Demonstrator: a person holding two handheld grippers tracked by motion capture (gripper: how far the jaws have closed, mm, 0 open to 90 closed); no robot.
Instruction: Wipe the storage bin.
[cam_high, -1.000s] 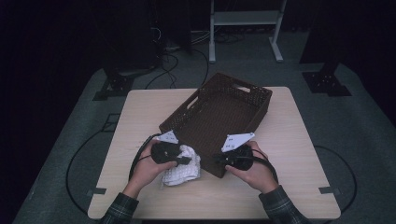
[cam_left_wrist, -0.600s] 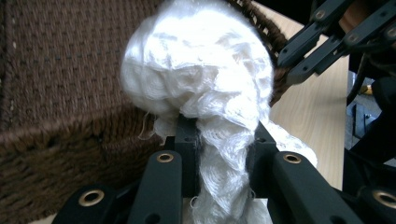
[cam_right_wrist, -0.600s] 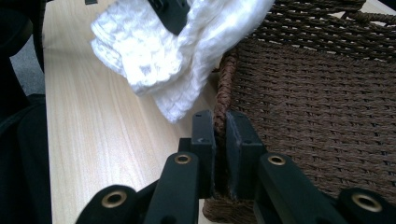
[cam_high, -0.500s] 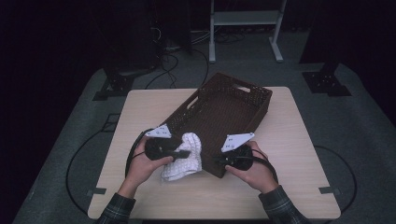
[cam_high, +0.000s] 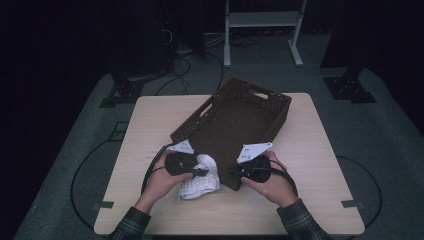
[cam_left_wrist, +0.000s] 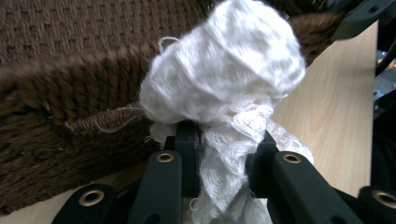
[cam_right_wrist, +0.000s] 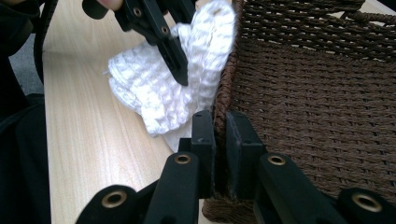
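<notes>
A dark brown wicker basket (cam_high: 235, 117) stands aslant in the middle of the wooden table. A white knitted cloth (cam_high: 202, 177) hangs bunched beside the basket's near left corner, its lower part on the table. My left gripper (cam_high: 202, 172) is shut on the white cloth (cam_left_wrist: 224, 93), which bulges above the jaws against the basket wall (cam_left_wrist: 70, 93). My right gripper (cam_high: 234, 173) is shut on the basket's near rim (cam_right_wrist: 222, 105), one jaw on each side of the wall. From the right gripper view the left gripper (cam_right_wrist: 180, 65) and the cloth (cam_right_wrist: 154, 88) show just left of the rim.
The table (cam_high: 320, 165) has bare wood to the right and left of the basket. A white metal frame (cam_high: 262, 20) and black stand feet (cam_high: 350, 85) stand on the floor beyond the table. Cables trail from both grippers.
The left gripper rose with the cloth toward the basket's side, then came back down a little. The right gripper kept still on the rim.
</notes>
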